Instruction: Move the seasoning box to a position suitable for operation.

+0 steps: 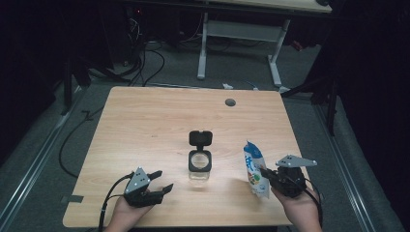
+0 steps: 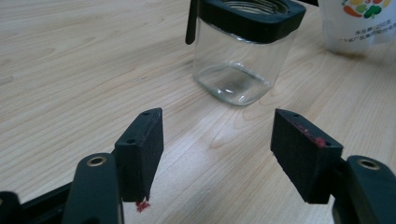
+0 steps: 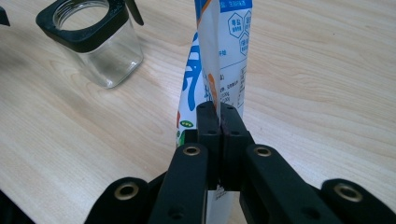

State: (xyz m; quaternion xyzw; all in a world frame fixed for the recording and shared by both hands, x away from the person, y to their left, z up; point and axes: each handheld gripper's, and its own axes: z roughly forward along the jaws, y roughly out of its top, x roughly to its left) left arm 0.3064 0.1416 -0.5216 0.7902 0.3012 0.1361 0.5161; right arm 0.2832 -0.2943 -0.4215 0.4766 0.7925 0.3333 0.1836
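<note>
A clear square glass jar (image 1: 199, 165) with a black collar and a flipped-up black lid (image 1: 200, 137) stands mid-table, empty; it shows in the left gripper view as the jar (image 2: 240, 56) and in the right gripper view as the jar (image 3: 93, 42). My right gripper (image 1: 265, 175) is shut on a white and blue snack pouch (image 1: 255, 169), held upright right of the jar; its pads pinch the pouch (image 3: 219, 60) edge. My left gripper (image 1: 162, 180) rests open near the front left, jaws wide apart, pointing at the jar with nothing between them.
The wooden table (image 1: 145, 125) has a round grey cable grommet (image 1: 230, 102) near its far edge. Beyond it stand a white desk frame (image 1: 241, 34) and cables on the grey floor. The pouch's bottom (image 2: 359, 23) stands just right of the jar.
</note>
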